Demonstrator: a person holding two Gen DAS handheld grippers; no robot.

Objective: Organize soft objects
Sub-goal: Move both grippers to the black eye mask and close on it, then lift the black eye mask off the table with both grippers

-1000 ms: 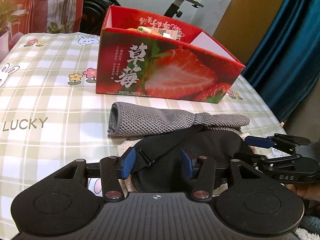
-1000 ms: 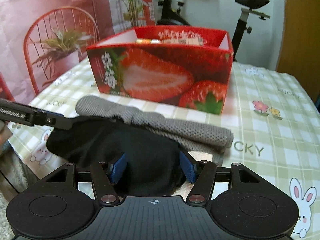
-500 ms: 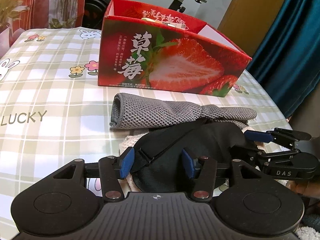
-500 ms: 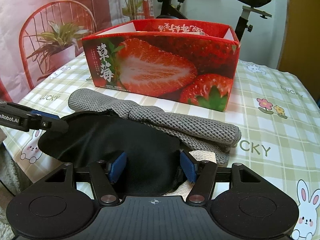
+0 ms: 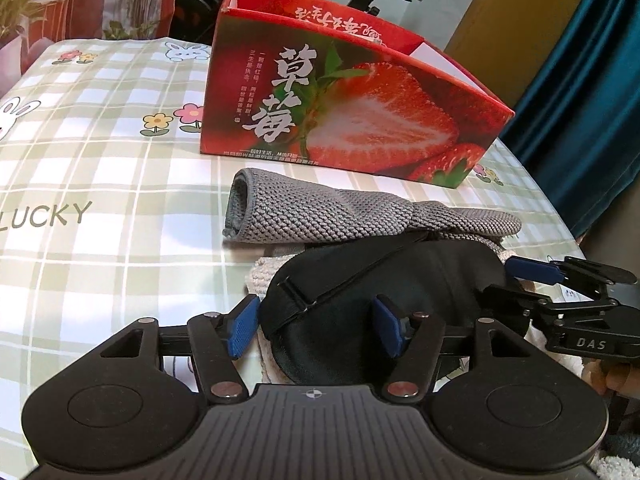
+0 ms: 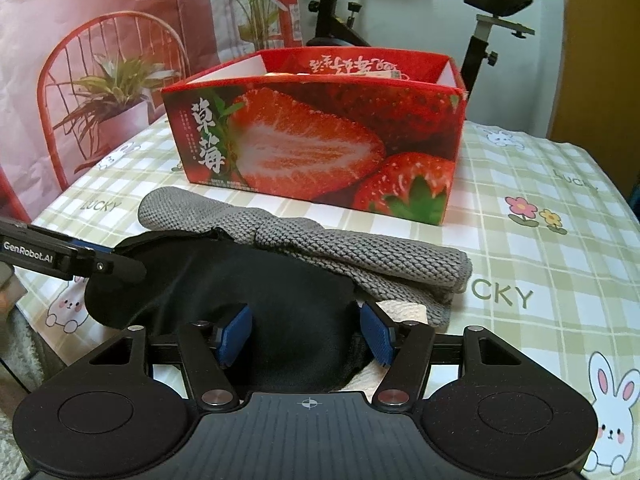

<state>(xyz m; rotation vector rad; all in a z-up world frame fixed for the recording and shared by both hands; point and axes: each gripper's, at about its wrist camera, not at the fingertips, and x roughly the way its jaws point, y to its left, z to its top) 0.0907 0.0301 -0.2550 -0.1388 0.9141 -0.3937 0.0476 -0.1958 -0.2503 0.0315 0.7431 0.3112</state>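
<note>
Both views sharp, no motion blur. Soft even daylight, fairly bright; tablecloth [image 5: 100,168] has pale washed-out patches with mild sheen. Black eye mask [image 6: 280,292] reads as near-featureless dark, detail crushed. Soft shadow under strawberry box [image 5: 344,120]. Strong fisheye bending at edges, corners vignetted black.

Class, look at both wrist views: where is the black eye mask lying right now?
The black eye mask lies on the checked tablecloth at the near edge, just in front of the rolled grey knitted cloth and partly over a cream towel, with the strawberry box beyond.
</note>
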